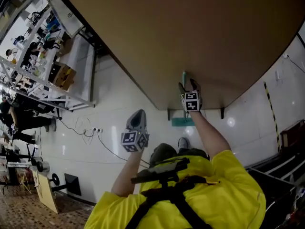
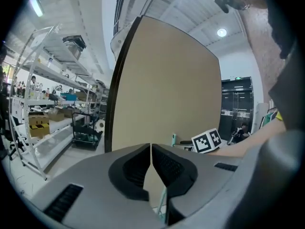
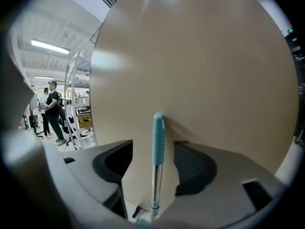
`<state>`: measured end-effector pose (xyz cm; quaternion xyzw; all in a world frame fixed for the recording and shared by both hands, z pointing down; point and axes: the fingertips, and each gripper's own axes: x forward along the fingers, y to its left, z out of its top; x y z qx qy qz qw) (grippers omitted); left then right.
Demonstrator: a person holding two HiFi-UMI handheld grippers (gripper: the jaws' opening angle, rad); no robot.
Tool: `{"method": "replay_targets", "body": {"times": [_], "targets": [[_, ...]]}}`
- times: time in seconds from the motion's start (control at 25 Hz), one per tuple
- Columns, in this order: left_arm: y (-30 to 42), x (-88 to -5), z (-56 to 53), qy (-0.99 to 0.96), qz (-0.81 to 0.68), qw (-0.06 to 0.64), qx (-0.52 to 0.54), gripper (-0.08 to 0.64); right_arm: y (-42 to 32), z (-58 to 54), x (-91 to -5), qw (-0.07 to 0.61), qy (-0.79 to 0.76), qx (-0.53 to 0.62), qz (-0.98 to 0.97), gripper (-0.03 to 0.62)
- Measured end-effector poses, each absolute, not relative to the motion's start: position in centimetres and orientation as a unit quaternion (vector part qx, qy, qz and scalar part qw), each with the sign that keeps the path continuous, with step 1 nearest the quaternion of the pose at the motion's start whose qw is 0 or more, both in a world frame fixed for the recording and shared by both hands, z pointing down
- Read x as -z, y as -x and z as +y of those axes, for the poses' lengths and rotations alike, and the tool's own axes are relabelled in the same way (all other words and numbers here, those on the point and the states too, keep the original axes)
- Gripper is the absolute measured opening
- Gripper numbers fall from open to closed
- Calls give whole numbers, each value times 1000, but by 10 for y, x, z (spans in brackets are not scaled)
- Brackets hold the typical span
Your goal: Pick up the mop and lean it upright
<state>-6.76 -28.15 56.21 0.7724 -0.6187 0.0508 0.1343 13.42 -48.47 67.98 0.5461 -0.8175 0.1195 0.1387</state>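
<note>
The mop stands upright, its teal handle top (image 1: 184, 75) leaning on a big brown board (image 1: 190, 32) and its teal head (image 1: 183, 122) on the white floor. My right gripper (image 1: 189, 87) is at the handle, open. In the right gripper view the teal grip (image 3: 158, 137) and metal shaft (image 3: 155, 185) stand between the jaws, clear of both pads. My left gripper (image 1: 137, 120) hangs lower left of the mop, shut on nothing. Its jaws (image 2: 151, 149) meet in the left gripper view, with the handle top (image 2: 174, 139) beyond.
Metal shelving racks (image 1: 47, 56) full of boxes stand to the left. A power strip and cables (image 1: 90, 132) lie on the floor. The board rests on small feet (image 1: 169, 114). A person (image 3: 52, 109) stands far off by the shelves. Yellow-black tape (image 1: 271, 109) marks the floor at right.
</note>
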Motion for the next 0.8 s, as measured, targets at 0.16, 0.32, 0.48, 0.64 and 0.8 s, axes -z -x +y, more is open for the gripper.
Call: {"method": "replay_targets", "body": {"times": [0.16,0.32,0.48,0.64,0.8], "targets": [[64,-569,-295,-774,-615,142,-52,11,-128,-502,-698,143,-552,-129,-812,249],[73,-589,-281,-764,-617,173,-73,11,-130,-513,-710,148,-580,-139,-789,144],[97,-595,-267,-747,-635,183,-80,11,-132,-516,-711,142,-588,-133,-785,117],[104,-601,-273,-738,-644,183,-82,11,-137,-502,-705,132,-575,-134,-796,114],[93,-587,-287,-750,-639,161,-67,11,-144,-447,-675,115,-542,-111,-825,112]]}}
